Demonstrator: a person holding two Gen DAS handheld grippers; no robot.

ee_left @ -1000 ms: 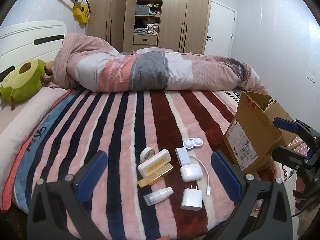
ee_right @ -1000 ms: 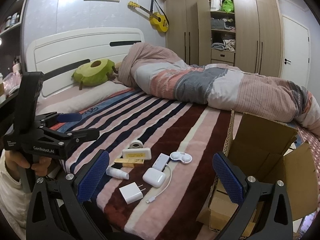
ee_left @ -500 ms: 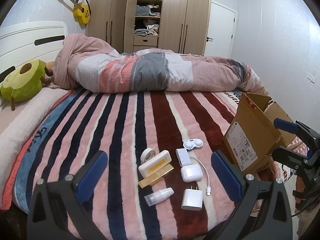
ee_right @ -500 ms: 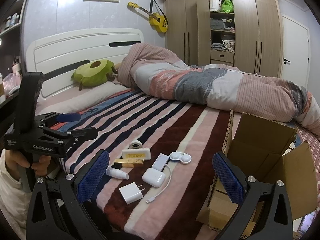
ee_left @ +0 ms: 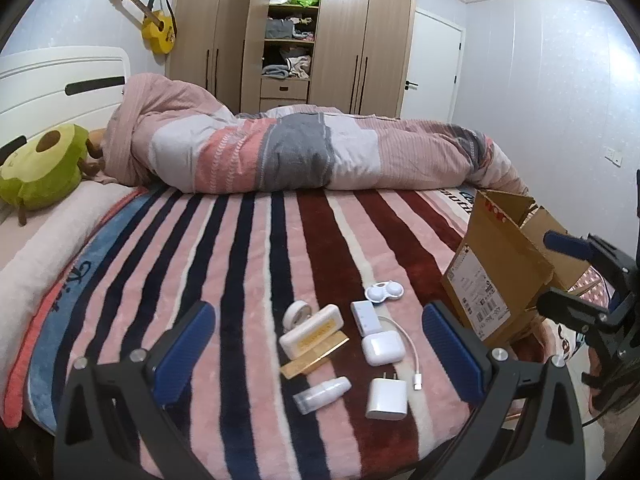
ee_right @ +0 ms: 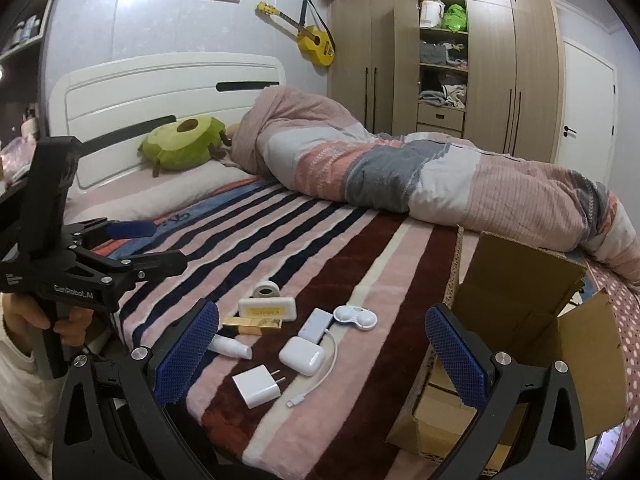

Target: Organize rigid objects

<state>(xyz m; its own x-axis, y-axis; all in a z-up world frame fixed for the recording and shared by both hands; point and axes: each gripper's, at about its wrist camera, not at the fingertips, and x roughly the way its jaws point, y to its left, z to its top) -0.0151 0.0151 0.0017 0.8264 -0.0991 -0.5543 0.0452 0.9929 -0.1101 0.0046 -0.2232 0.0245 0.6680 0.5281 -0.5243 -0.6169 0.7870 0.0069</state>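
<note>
barely any shift since a second ago: same spread of small things on the striped blanket [ee_left: 248, 264], both grippers hovering at the near edge of the bed, holding nothing.

left gripper [ee_left: 320, 344], lower centre of its own view, with blue pads spread wide apart. right gripper [ee_right: 326, 354], lower centre of its view, likewise spread wide and empty.

between the pads, lower centre of the left view: white wall charger [ee_left: 387, 399] nearest, small white bottle [ee_left: 322, 394] lying on its side just left of it, white earbud case [ee_left: 382, 347] above the charger with a white cable [ee_left: 412, 354] curling round its right side. further up, cream case with a yellow label [ee_left: 311, 330] resting against a gold bar [ee_left: 314, 359], tape roll [ee_left: 297, 313] just behind, small white hub [ee_left: 365, 317] and white contact lens case [ee_left: 383, 292] toward the right.

open cardboard box [ee_left: 500, 276] at mid right of the left view, at the bed's edge, flaps up; interior contents unclear. rolled quilt [ee_left: 304, 152] across the middle, green avocado plush [ee_left: 40, 172] at far left.
</note>
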